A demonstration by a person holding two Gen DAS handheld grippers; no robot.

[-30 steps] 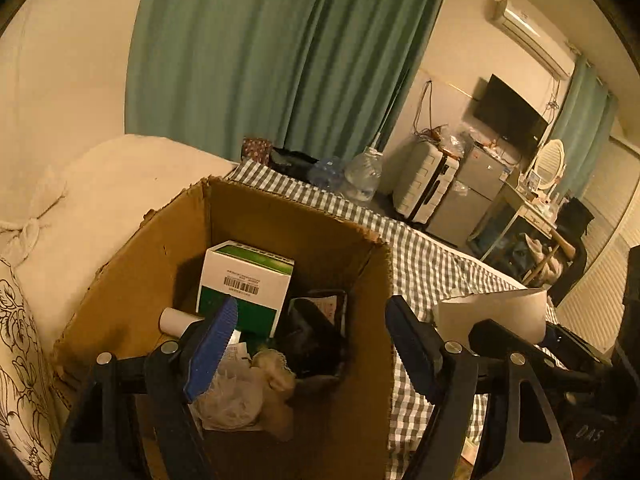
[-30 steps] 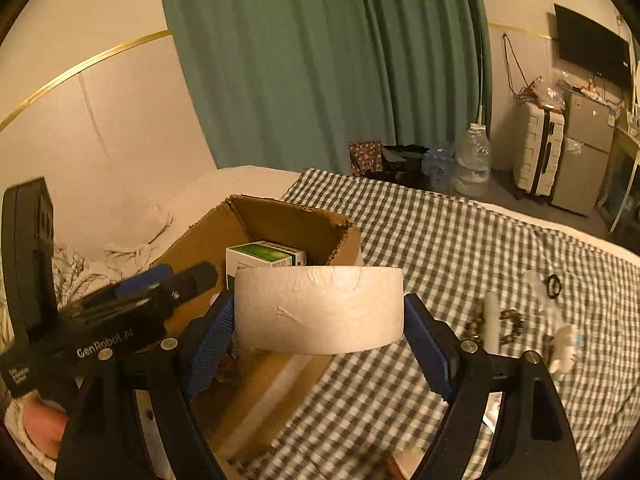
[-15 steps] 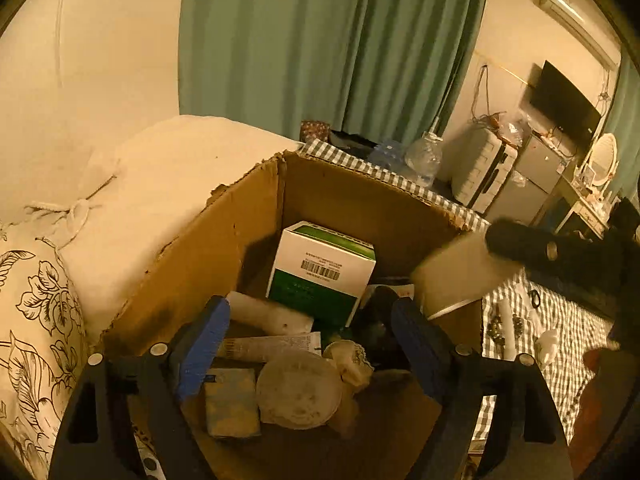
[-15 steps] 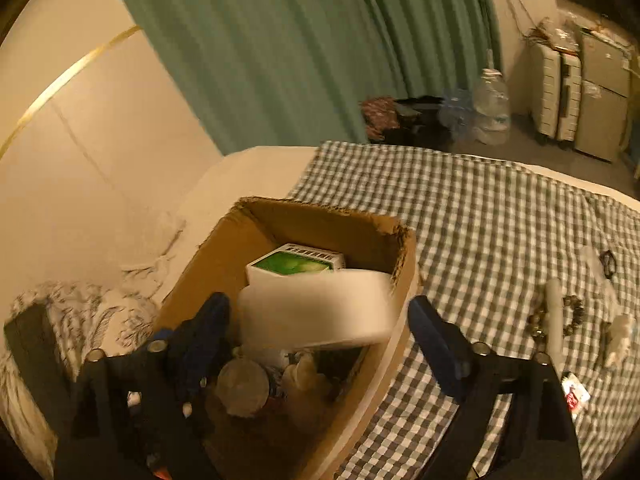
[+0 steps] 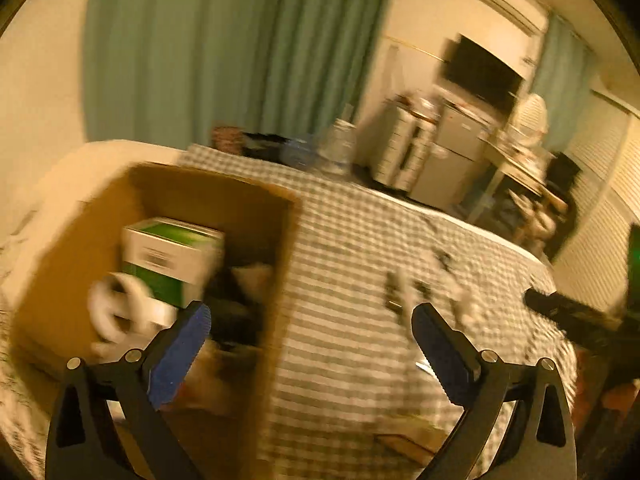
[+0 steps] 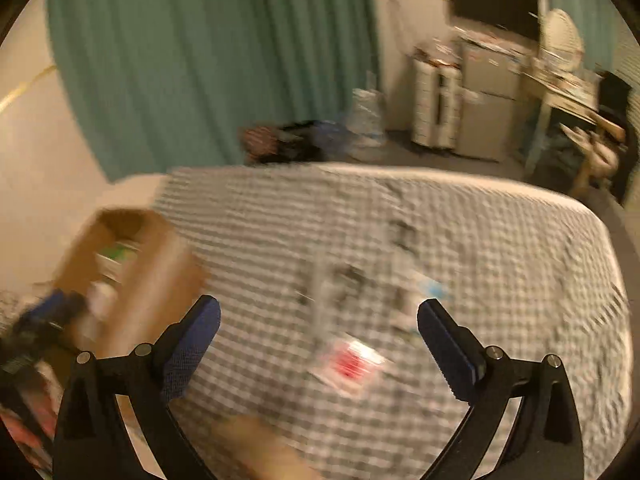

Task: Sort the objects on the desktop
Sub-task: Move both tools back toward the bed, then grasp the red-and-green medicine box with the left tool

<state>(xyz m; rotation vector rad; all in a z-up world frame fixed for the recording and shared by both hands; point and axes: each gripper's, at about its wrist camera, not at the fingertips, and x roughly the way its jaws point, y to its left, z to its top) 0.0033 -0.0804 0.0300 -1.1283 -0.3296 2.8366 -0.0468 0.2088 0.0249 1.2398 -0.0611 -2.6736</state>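
Note:
A brown cardboard box stands on the checked cloth. Inside it lie a white and green carton and a white tape roll. My left gripper is open and empty, over the box's right wall. My right gripper is open and empty, above the cloth to the right of the box. Below it lie a red and white packet and several small blurred items. Both views are blurred by motion.
Green curtains hang behind the bed. A white fridge and drawer unit, a television and a cluttered desk stand at the far right. A water bottle and bags sit on the floor.
My right gripper has let go of the tape roll, which now lies in the box, and has swung right over the cloth. My left gripper has also swung right.

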